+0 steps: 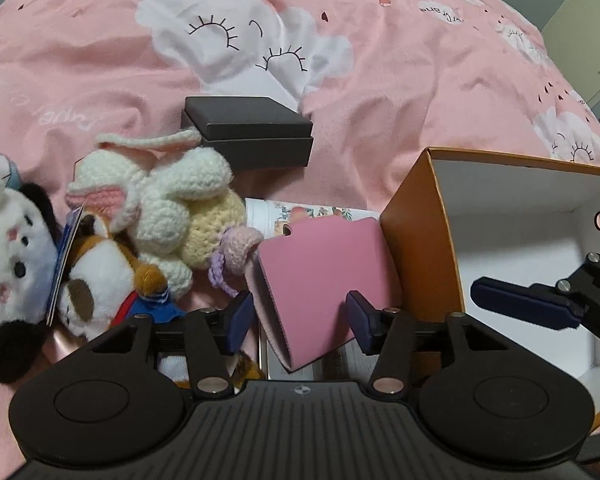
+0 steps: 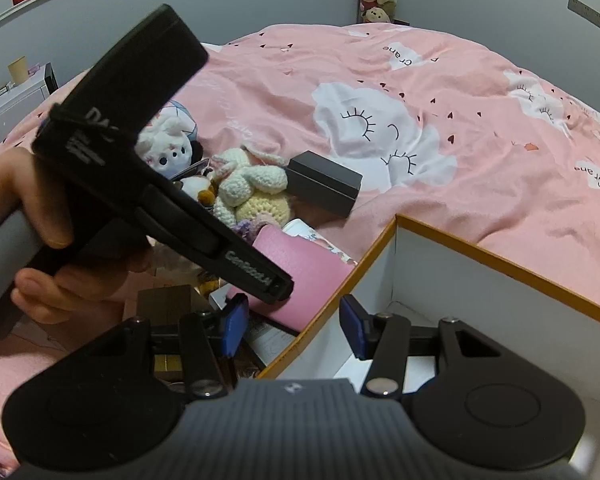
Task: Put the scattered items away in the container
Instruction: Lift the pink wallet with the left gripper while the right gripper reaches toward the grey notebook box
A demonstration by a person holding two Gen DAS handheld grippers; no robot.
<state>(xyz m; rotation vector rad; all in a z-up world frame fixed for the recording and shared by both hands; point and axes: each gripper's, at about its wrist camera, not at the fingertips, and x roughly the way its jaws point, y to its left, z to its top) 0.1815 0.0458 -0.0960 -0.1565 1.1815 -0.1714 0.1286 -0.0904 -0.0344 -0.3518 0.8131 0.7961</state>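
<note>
The orange cardboard box (image 1: pixel 420 220) with a white inside stands open on the pink bed, right of the pile. A pink folded case (image 1: pixel 320 272) leans against its outer wall. My left gripper (image 1: pixel 300 320) is open, one pad on each side of the case's lower part without pressing it. My right gripper (image 2: pixel 294 330) is open and holds nothing; it straddles the box's rim (image 2: pixel 332 300), and one of its fingers (image 1: pixel 516 304) shows inside the box. A crochet bunny (image 1: pixel 172 200), a calico cat plush (image 1: pixel 100 280) and a white plush (image 1: pixel 8 248) lie to the left.
A dark grey lidded box (image 1: pixel 252 132) sits behind the bunny, and a floral tube (image 1: pixel 300 212) lies behind the pink case. Papers and small boxes (image 2: pixel 168 304) lie under the grippers. A hand (image 2: pixel 44 200) holds the left tool. Wrinkled pink duvet (image 1: pixel 380 60) stretches beyond.
</note>
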